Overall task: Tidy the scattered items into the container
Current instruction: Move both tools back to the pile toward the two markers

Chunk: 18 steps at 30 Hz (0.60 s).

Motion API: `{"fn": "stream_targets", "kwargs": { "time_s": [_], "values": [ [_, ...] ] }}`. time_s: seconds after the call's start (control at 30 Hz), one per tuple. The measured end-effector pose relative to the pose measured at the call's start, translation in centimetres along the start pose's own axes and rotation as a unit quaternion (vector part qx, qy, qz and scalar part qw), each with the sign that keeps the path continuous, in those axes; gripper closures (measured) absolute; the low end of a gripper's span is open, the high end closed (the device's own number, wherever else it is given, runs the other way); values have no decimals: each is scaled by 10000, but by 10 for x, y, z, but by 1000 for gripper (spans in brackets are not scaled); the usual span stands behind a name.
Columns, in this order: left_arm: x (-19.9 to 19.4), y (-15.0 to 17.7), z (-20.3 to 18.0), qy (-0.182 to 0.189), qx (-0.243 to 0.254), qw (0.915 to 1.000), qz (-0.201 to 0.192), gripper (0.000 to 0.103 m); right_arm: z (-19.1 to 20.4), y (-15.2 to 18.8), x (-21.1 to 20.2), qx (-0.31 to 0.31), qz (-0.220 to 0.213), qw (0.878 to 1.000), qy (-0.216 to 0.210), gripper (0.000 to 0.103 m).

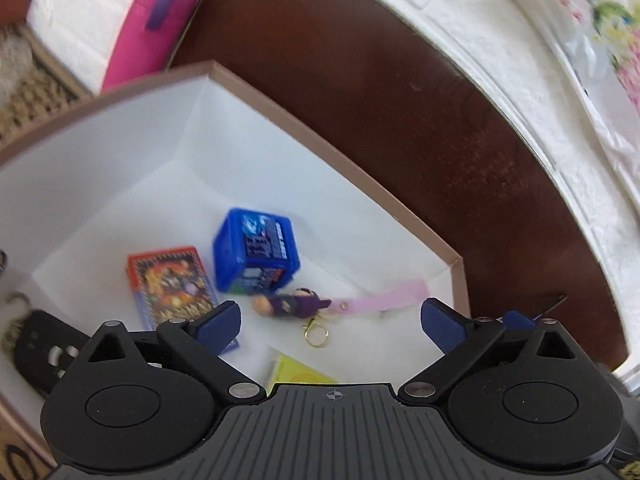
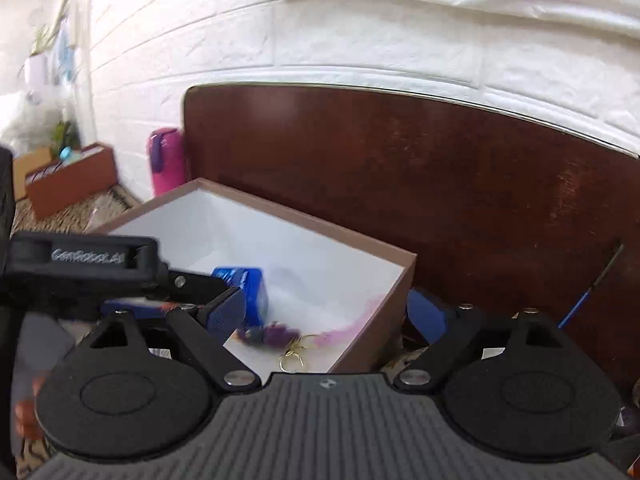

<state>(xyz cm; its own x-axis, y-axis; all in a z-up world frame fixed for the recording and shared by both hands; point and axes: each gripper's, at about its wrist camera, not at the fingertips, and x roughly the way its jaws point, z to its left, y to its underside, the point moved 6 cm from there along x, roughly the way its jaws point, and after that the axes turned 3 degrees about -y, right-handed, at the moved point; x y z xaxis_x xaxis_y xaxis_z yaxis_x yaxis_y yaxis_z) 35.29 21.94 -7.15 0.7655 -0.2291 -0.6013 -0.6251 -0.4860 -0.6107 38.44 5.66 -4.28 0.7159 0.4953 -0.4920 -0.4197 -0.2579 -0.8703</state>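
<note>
A brown box with a white inside [image 1: 328,152] stands on the dark wooden table. In it lie a blue cube box [image 1: 256,252], an orange card pack [image 1: 172,280], a purple figure keychain [image 1: 292,304] with a pink strap, a yellow item [image 1: 300,372] and a black key fob [image 1: 36,344]. My left gripper [image 1: 330,324] is open and empty above the box. My right gripper [image 2: 326,316] is open and empty over the box's near right corner [image 2: 384,300]. The left gripper [image 2: 224,304] also shows in the right wrist view, above the blue cube [image 2: 248,292].
A pink bottle [image 1: 156,20] stands behind the box by the white brick wall. A thin blue and black stick [image 2: 592,288] lies on the table [image 2: 440,184] to the right. A woven mat and a brown box [image 2: 72,180] are at the far left.
</note>
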Motion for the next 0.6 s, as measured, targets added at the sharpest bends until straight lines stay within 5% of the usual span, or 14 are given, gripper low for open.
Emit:
{"fn": "stream_targets", "kwargs": {
  "time_s": [0.23,0.6],
  "values": [
    [-19,11,-22,-245,628,9976,-187,1,13,4,-21,-353,-72,9993,106,9],
    [-55,28,-36,-297,814,9959,-276,1,27,9,-60,-518,-197,9984,146,6]
  ]
}}
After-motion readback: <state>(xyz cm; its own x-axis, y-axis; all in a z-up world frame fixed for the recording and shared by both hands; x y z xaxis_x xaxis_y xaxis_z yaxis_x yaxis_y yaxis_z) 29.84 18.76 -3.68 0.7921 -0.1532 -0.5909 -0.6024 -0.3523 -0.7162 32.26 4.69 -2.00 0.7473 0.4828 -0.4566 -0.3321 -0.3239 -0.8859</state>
